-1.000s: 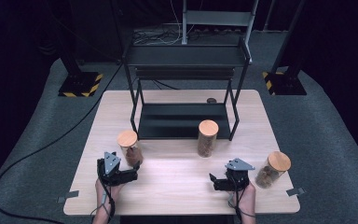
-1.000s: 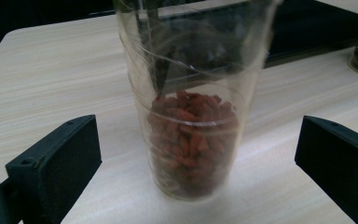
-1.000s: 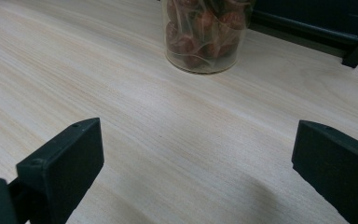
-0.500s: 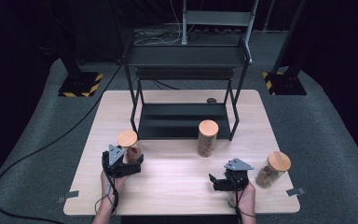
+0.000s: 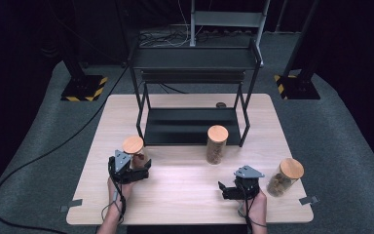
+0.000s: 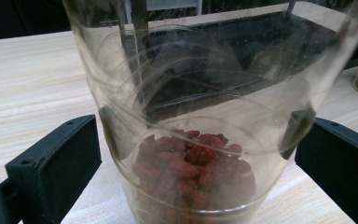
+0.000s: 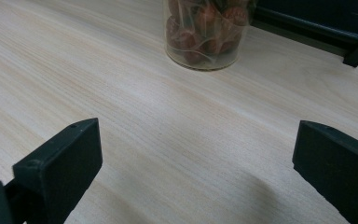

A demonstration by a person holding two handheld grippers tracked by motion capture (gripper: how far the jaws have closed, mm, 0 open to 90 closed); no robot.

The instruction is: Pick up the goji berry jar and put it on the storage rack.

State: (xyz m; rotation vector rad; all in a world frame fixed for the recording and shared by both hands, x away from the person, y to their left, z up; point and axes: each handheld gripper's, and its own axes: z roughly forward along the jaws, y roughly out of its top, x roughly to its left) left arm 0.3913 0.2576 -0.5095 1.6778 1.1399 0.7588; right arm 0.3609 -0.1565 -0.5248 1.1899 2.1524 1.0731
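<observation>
A clear jar (image 5: 133, 146) with a wooden lid stands at the table's left front. In the left gripper view the jar (image 6: 196, 93) holds red dried pieces at its bottom. My left gripper (image 5: 138, 167) is open, one black jaw on each side of the jar's lower body, close to the glass; I cannot tell whether they touch it. My right gripper (image 5: 224, 190) is open low over the bare wood at the right front, with nothing between its jaws. A second jar (image 5: 217, 144) of brown-red pieces stands mid-table; the right gripper view shows this jar (image 7: 205, 32) ahead.
A third wooden-lidded jar (image 5: 285, 176) stands tilted at the table's right edge. A black two-level metal rack (image 5: 195, 63) fills the back half of the wooden table (image 5: 185, 200). A small dark round object (image 5: 220, 104) lies behind the rack's lower shelf.
My left gripper has moved forward and right to the left jar, which now sits between its jaws. The right gripper has stayed put.
</observation>
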